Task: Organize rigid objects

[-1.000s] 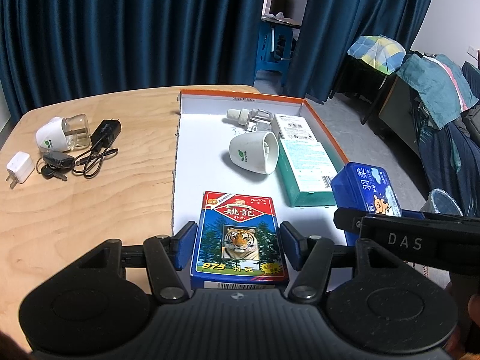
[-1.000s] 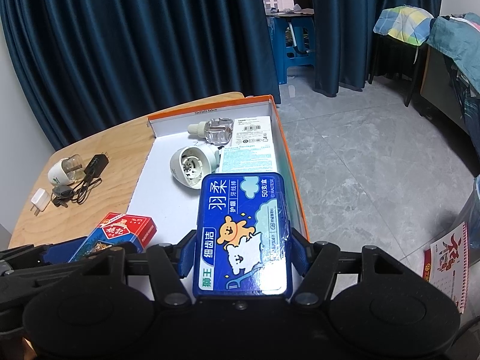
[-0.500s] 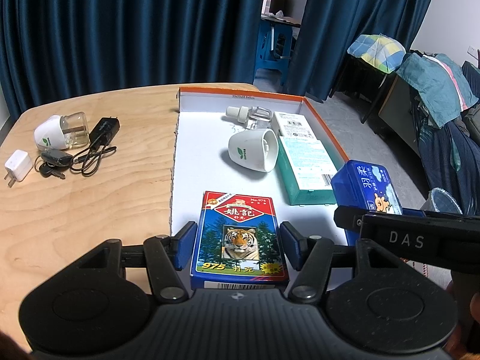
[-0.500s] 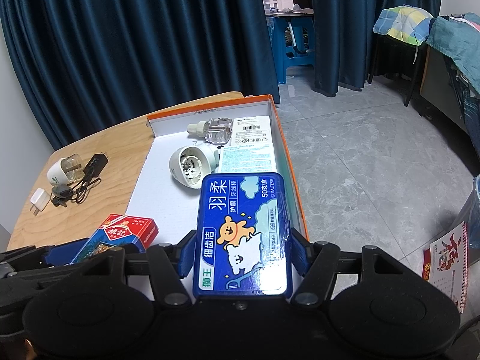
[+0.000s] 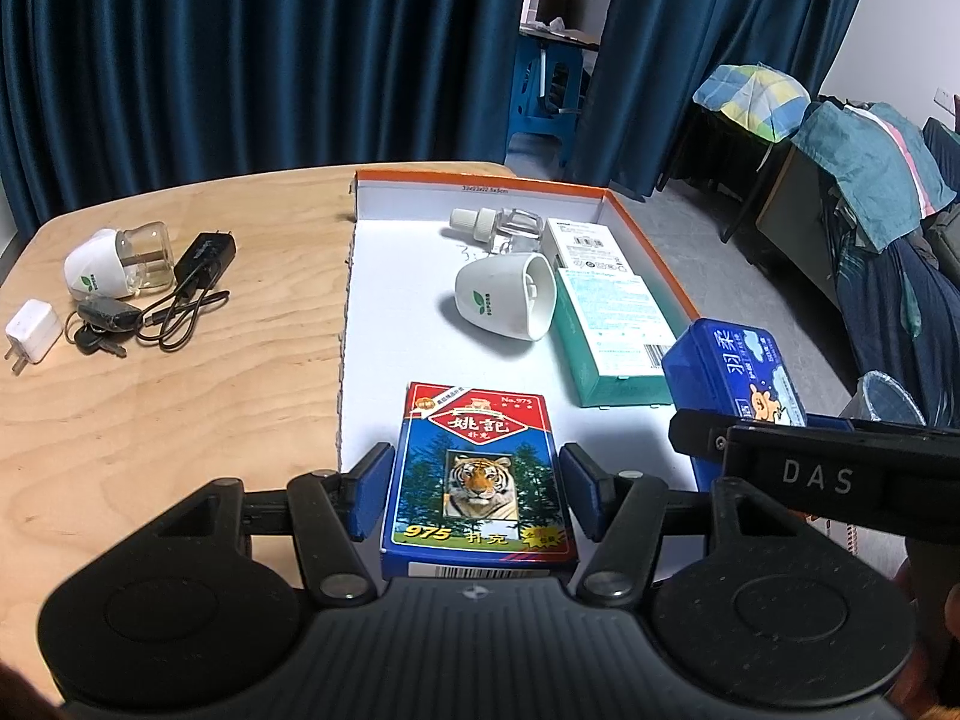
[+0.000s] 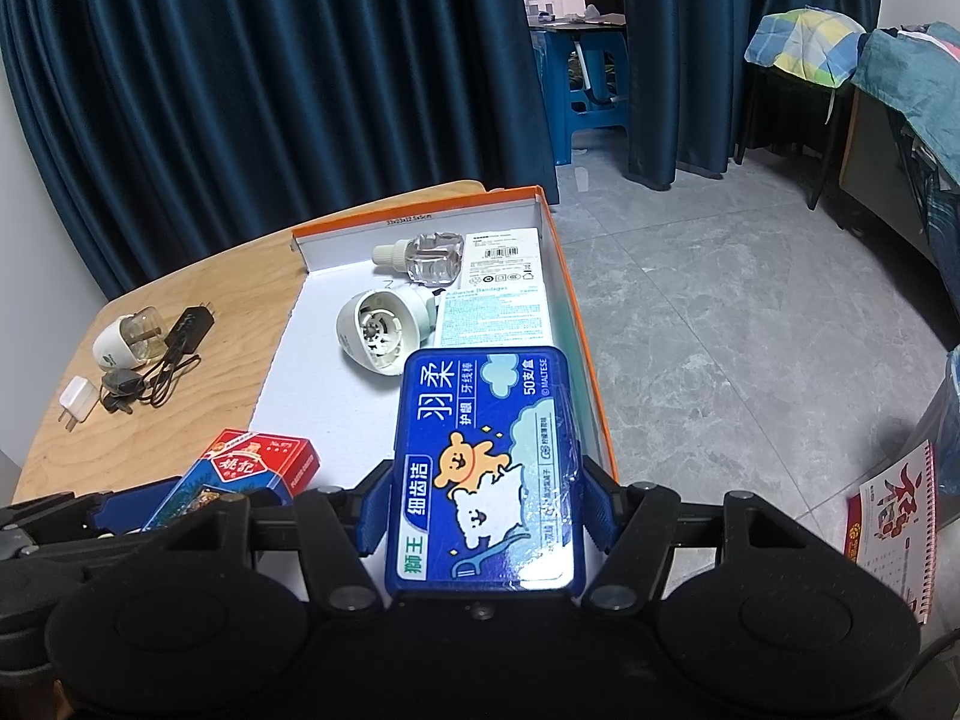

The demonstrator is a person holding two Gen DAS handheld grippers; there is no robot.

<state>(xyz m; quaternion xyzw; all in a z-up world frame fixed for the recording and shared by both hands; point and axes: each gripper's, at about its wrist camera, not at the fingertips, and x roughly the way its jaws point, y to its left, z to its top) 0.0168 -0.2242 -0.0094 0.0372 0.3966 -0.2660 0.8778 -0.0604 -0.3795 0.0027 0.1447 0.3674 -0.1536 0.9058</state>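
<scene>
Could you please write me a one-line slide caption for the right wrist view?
Right tongs grip a blue floss-pick box above the orange-rimmed tray.

We log, from the left wrist: left gripper (image 5: 477, 483) clamped on a tiger-print card box (image 5: 480, 480) over the orange-rimmed tray (image 5: 654, 240). In the tray: white cup-shaped shell (image 5: 504, 300), clear bottle (image 5: 498, 222), two flat cartons. Blue floss box (image 5: 735, 369) at right. On the wooden table (image 5: 180, 408): chargers, keys.
</scene>
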